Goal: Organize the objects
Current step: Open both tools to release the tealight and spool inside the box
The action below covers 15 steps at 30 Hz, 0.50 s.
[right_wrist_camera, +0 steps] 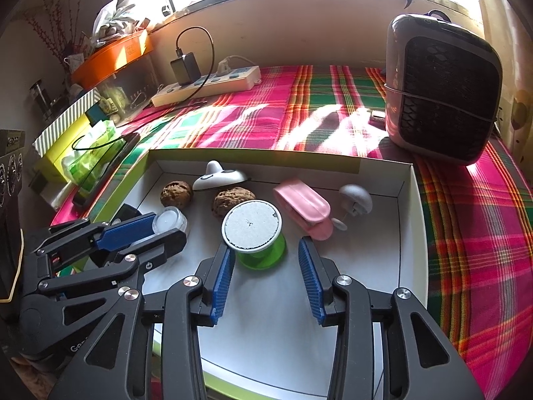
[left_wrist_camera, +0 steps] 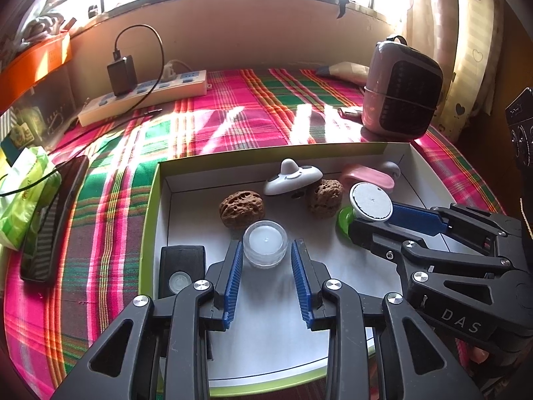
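A heater (right_wrist_camera: 443,90) stands on the plaid cloth (right_wrist_camera: 299,110). A power strip (left_wrist_camera: 143,96) with a black charger (left_wrist_camera: 121,75) lies by the wall. An orange tray (right_wrist_camera: 113,56) sits left.

Between the blue ribbed pads of the black left tongs (left_wrist_camera: 265,281) sits a clear round plastic cup with white wax (left_wrist_camera: 265,247), and ahead of it lie two brown pitted walnuts (left_wrist_camera: 242,209) and a grey-and-white toy plane (left_wrist_camera: 293,179). Between the blue pads of the black right tongs (right_wrist_camera: 265,281) stands a translucent green spool with a white-grey felt top (right_wrist_camera: 252,233), a pink plastic clip (right_wrist_camera: 304,207) just beyond it to the right. All lie in a white cardboard box with a lime-green rim (left_wrist_camera: 149,213) on a pink, green and orange plaid cloth (left_wrist_camera: 233,113).
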{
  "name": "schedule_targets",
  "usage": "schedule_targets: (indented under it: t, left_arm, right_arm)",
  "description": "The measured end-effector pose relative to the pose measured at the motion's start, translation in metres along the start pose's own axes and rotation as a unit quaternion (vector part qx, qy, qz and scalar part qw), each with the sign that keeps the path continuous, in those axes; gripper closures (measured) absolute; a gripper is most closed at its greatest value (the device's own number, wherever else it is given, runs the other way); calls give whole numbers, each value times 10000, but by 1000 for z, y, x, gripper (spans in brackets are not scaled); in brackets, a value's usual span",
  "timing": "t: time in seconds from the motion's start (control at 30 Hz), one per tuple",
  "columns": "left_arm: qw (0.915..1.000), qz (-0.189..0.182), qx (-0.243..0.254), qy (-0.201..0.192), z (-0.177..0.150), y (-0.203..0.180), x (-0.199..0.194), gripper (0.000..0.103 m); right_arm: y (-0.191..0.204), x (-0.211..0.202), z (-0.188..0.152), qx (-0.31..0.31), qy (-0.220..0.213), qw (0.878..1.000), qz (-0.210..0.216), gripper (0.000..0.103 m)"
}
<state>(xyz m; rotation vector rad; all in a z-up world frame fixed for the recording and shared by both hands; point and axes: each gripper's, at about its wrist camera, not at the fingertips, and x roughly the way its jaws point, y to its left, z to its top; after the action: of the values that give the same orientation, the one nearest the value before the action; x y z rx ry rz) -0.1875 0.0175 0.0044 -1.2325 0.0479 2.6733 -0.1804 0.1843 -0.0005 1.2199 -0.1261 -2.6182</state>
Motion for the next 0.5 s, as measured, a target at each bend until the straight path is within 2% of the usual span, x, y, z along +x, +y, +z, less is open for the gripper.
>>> schedule_targets:
  t: [0.5]
  left_arm:
    - [9998, -96, -116, -115, -8, 3, -20, 71]
  right_arm:
    - [6, -17, -7, 8, -196, 9997, -122, 56]
